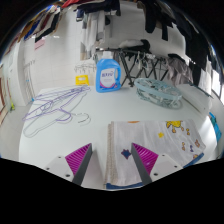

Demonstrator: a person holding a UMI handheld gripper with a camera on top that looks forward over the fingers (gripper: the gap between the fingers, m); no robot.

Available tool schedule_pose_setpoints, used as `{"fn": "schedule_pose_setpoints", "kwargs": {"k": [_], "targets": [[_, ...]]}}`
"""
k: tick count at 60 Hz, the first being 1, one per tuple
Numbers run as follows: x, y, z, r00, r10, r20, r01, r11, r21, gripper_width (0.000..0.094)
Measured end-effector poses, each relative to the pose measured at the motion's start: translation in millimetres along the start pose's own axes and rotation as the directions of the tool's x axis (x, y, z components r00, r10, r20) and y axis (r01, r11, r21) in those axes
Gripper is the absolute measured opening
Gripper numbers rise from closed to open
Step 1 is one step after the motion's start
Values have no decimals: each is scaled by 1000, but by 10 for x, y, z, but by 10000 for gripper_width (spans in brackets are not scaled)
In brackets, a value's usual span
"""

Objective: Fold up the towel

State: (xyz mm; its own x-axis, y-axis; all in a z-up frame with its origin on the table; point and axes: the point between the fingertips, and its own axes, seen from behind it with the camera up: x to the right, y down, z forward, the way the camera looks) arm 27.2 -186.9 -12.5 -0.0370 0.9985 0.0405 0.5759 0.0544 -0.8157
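A white towel with small coloured prints and a blue hem lies flat on the white table. Its left part reaches between my fingers, and the rest spreads out ahead of and beyond the right finger. My gripper is open, with the magenta pads wide apart and low over the towel's near edge. Nothing is held between them.
A blue-labelled pack stands at the back middle of the table, with a small yellow item to its left. White wire hangers lie ahead to the left. A clear bundled item lies beyond the towel. Chairs stand behind the table.
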Motion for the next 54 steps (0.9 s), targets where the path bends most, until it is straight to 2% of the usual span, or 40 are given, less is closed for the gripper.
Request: {"fn": "schedule_pose_setpoints", "kwargs": {"k": [4,7,10,11,16,23,36,45,54], "targets": [[-2,-8,14,1000,-5,-2,5,1000,6,732],[-12,-1,-6,1000,-19,4,19,1000,1,578],[123,-8,25,998,-54,-46,53,999,-9,60],[224,-28,26,994,-59,-89,59,998,-8,33],[211,-5,21,996,-37,-83,34,999,-34,16],[167,-49,-55,1000,21,-21,-23,996,-83,7],[692,-649,-426,993,96,63,-95,995,-12,7],[1632,-1045,-670,990,140,15,-140,990,34,6],[2636,-914,-575,979,175,-102,-175,985,4,7]]}}
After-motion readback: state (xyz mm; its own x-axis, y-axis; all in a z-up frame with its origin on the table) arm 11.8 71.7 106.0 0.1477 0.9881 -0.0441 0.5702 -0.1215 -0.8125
